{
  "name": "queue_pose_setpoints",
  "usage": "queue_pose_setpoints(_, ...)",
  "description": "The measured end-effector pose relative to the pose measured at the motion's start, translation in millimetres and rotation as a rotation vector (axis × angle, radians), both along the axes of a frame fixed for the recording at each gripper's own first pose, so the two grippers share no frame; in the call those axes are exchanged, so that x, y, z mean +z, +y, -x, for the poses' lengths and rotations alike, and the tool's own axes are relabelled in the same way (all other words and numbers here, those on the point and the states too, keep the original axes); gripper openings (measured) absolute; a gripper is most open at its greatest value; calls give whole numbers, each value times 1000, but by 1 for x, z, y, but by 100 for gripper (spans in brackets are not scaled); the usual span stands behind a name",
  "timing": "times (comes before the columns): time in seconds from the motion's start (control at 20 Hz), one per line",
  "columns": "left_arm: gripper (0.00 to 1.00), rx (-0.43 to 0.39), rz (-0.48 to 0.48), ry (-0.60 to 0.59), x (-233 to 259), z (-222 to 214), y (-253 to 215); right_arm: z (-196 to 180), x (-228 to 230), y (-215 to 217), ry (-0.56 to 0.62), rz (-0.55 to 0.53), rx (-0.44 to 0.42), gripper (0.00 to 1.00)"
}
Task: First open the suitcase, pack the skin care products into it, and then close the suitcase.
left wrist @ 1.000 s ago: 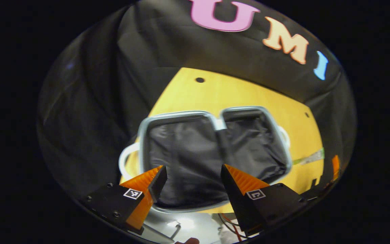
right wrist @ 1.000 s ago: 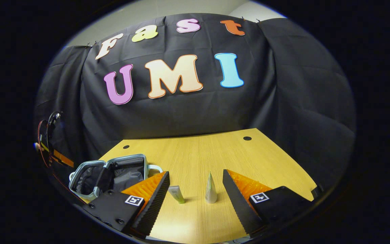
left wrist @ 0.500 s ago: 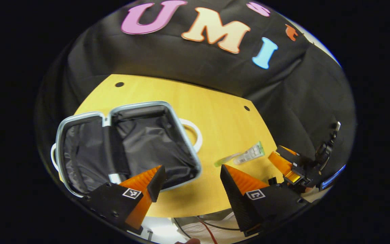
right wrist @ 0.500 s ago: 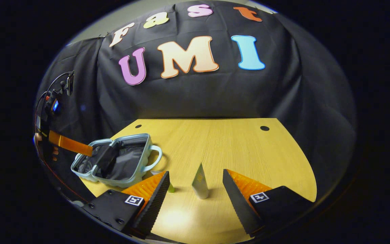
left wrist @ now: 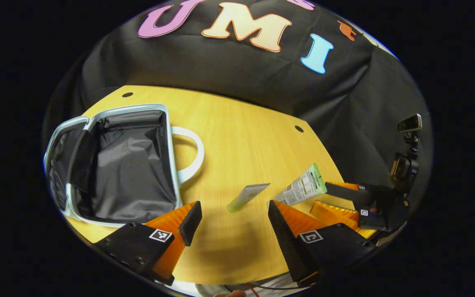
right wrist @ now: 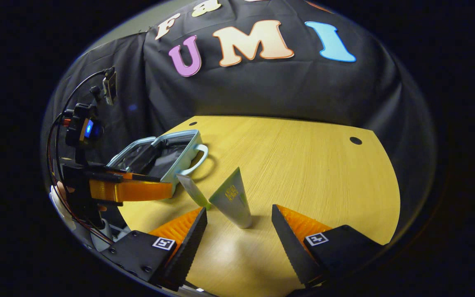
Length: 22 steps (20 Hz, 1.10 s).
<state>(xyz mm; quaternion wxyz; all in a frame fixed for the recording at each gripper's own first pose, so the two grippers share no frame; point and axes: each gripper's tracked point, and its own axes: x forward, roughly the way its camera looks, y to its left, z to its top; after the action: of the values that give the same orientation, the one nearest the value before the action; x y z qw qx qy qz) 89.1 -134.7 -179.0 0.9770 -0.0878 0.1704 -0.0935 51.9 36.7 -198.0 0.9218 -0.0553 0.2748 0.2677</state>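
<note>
Black cloth hangs behind a yellow wooden tabletop (right wrist: pixel 303 165) with small dark holes near its far edge. On it sits a small pale blue suitcase (left wrist: pixel 172 136) with a white loop handle. It lies wide open, and its black cloth lining shows inside with nothing packed in it yet.

Two skin care tubes stand on their caps just beside each other, near the suitcase handle. One is a thin light green tube (left wrist: pixel 246 196). The other is a fatter white and green tube (right wrist: pixel 232 201) with small print on it.

The right gripper (right wrist: pixel 239 235) is wide open and holds nothing. The fat tube stands just ahead of the gap between its fingers. The left gripper (left wrist: pixel 230 225) is wide open too, with nothing in it. It hangs above the tabletop between the suitcase and the tubes, with the thin tube just ahead of it.

The step now looks like picking up the first tube. To do it well, the right gripper should go straight and low, so one finger passes on each side of the fat tube. It should squeeze the firm part near the cap. The tubes look tippy, so a slow move is best, and the thin tube should not get bumped.
</note>
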Motion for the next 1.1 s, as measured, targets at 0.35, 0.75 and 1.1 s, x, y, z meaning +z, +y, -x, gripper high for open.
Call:
queue_pose_setpoints(0.35,95,71,58,-61,-29,-45,-17,-24,-48,15,24,47,115,98)
queue_pose_setpoints(0.75,84,56,134,-78,-34,-75,-27,-39,-63,28,19,40,108,90)
queue_pose_setpoints(1.1,20,77,134,-60,-32,-75,-14,-38,-64,34,7,66,101,46)
